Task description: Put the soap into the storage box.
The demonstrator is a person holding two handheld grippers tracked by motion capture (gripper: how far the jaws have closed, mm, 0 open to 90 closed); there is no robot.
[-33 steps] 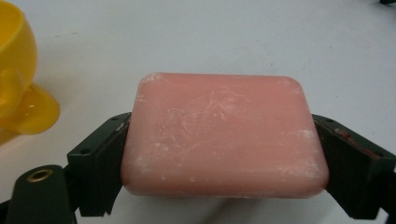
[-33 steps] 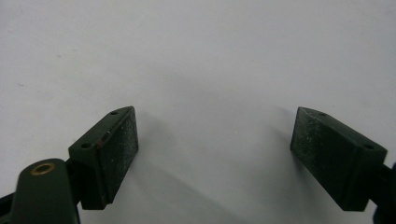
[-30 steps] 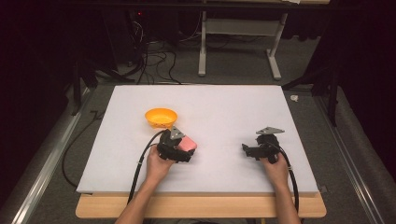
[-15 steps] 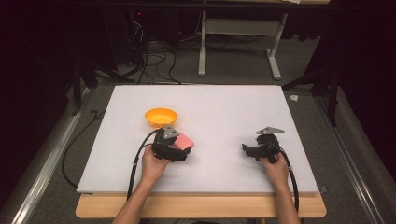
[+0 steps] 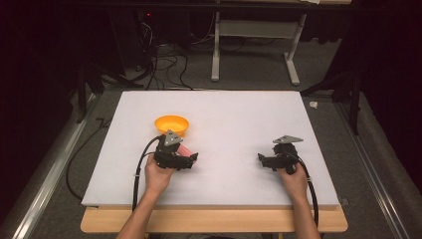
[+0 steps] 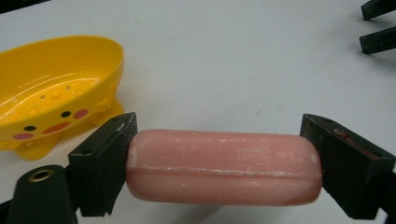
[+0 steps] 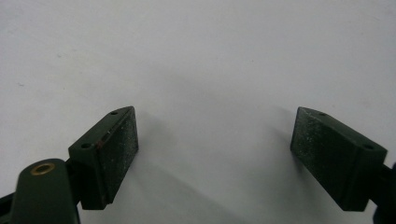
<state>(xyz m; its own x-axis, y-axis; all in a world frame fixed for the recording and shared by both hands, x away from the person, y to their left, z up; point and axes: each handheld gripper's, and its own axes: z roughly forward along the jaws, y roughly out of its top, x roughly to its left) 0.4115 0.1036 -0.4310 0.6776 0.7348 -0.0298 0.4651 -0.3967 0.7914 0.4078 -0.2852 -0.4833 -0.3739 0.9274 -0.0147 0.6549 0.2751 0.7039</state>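
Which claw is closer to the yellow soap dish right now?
Left. The left claw, clamped on the pink soap, sits just beside the yellow soap dish; the right claw rests open, far across the table.

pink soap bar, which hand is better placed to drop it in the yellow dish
Left. The left gripper already clamps the pink oblong soap bar end to end, and the yellow plastic soap dish sits right beside it. The right gripper is open on bare white table, across from the dish.

Left gripper (image 5: 191,160): I see the yellow dish (image 5: 171,125) close beside it.
Right gripper (image 5: 261,159): bare white table (image 5: 239,114) all around.
Far edge: open.
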